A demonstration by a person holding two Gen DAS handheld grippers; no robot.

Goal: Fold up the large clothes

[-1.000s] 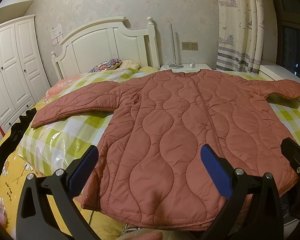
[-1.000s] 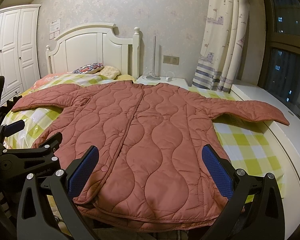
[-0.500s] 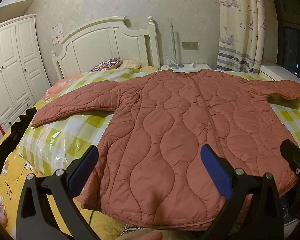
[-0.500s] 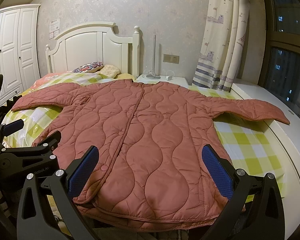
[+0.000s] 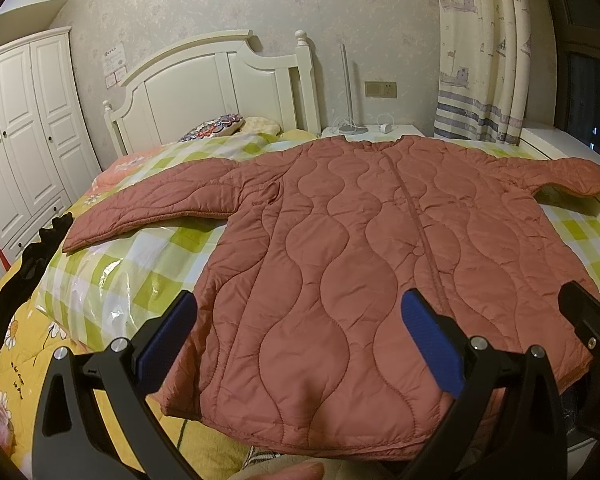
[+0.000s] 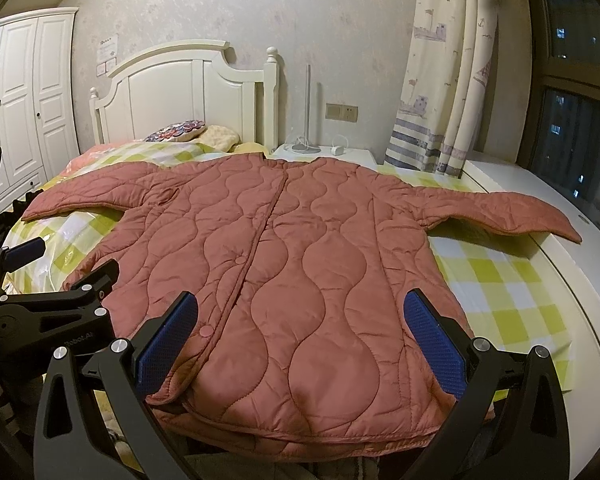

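A large rust-red quilted coat (image 5: 360,248) lies flat and spread out on the bed, front up, collar toward the headboard, both sleeves stretched sideways. It also shows in the right wrist view (image 6: 292,264). My left gripper (image 5: 298,340) is open and empty, hovering over the coat's hem at its left half. My right gripper (image 6: 300,336) is open and empty over the hem at the right half. The left gripper (image 6: 60,280) also shows at the left edge of the right wrist view.
The bed has a green-checked cover (image 6: 496,280) and a white headboard (image 5: 220,80). Pillows (image 5: 220,126) lie at the head. A dark garment (image 5: 24,272) lies at the bed's left edge. A white wardrobe (image 5: 20,128) stands left, a nightstand (image 6: 324,154), curtain (image 6: 440,80) and window ledge (image 6: 540,200) right.
Both views have shifted very slightly; the coat has not moved and both grippers stay open over the hem.
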